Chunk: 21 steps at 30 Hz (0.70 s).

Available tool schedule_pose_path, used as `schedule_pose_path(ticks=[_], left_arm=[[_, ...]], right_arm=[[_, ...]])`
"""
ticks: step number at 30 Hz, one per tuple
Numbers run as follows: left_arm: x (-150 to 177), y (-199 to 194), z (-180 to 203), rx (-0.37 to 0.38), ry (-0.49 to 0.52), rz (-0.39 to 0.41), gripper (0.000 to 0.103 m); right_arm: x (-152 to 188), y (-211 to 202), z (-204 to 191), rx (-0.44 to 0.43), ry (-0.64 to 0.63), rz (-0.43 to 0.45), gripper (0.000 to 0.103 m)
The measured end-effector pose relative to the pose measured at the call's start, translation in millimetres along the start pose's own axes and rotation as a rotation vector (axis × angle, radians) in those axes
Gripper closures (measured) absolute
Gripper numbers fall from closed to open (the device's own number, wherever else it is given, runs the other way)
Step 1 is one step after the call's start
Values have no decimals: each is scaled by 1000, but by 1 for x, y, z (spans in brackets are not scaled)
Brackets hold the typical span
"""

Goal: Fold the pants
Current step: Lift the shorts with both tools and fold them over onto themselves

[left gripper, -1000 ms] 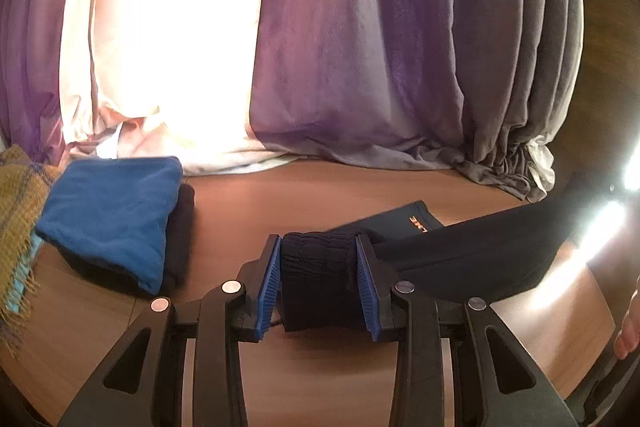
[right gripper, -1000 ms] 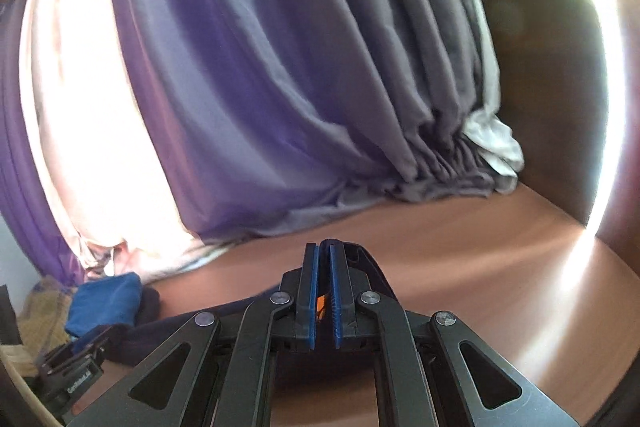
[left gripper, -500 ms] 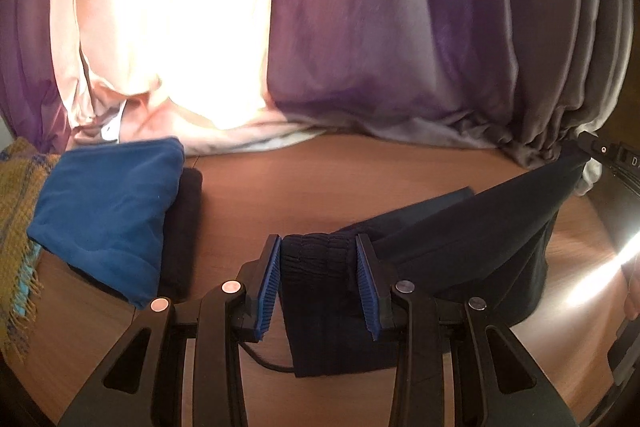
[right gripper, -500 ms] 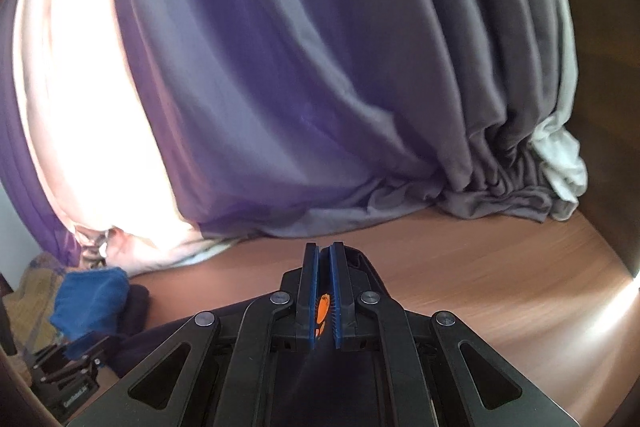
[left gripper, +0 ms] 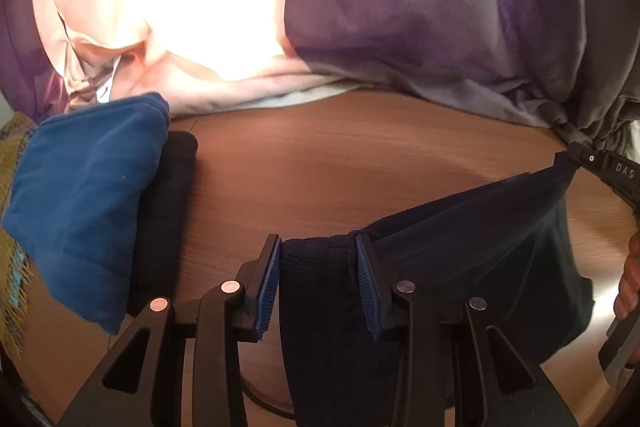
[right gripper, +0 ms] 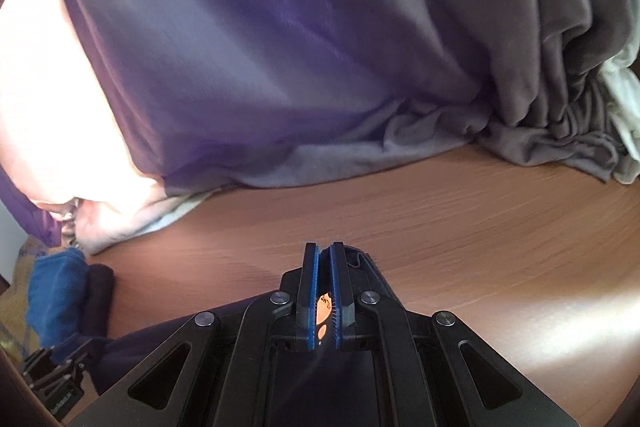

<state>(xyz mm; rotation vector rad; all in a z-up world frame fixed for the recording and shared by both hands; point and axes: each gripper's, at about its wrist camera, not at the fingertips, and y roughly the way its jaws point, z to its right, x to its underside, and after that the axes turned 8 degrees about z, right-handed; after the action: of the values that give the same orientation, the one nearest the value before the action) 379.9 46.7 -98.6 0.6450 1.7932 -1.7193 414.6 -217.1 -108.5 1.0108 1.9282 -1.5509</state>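
The dark navy pants (left gripper: 472,251) hang stretched between my two grippers above the wooden table (left gripper: 360,163). My left gripper (left gripper: 318,267) is shut on the bunched waistband end, which fills the gap between its blue pads. My right gripper (right gripper: 324,275) is shut on the other end of the pants (right gripper: 366,269); an orange logo shows between its pads. The right gripper also shows at the right edge of the left wrist view (left gripper: 576,153), pinching the fabric's far corner. The pants sag below both grippers.
A folded blue garment (left gripper: 84,203) lies on a folded black one (left gripper: 168,211) at the left, beside a yellow woven cloth (left gripper: 12,227). Purple and grey curtains (right gripper: 320,47) hang along the table's back edge. Bare wood (right gripper: 460,219) lies ahead of the right gripper.
Both grippers have moved forward toward the curtains and lifted the pants. The right gripper has swung further from the left, pulling the fabric taut between them.
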Motion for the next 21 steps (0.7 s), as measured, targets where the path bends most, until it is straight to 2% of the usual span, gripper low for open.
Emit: schedule_pose_path(ticks=[4, 6, 7, 9, 10, 14, 18, 21], left_arm=[[0, 13, -1, -34, 4, -17, 63], [0, 14, -4, -71, 17, -8, 48], [-1, 12, -5, -81, 21, 4, 41], [-3, 4, -8, -81, 26, 47, 39], [-4, 0, -9, -87, 37, 67, 36], [-4, -14, -5, -104, 170, 134, 35], [4, -20, -3, -104, 266, 158, 35], [15, -28, -6, -58, 309, 188, 35]], right_arm=[[2, 20, -4, -3, -10, -22, 96], [1, 26, -4, 8, -3, -24, 92], [0, 27, -5, 24, -13, -23, 79], [-3, 24, -6, 50, -26, -1, 61], [-3, 19, -6, 56, -32, 22, 61], [-7, 2, -12, 76, -113, 49, 60], [-3, -6, -13, 48, -177, -6, 57], [5, -6, -14, 61, -220, -45, 58]])
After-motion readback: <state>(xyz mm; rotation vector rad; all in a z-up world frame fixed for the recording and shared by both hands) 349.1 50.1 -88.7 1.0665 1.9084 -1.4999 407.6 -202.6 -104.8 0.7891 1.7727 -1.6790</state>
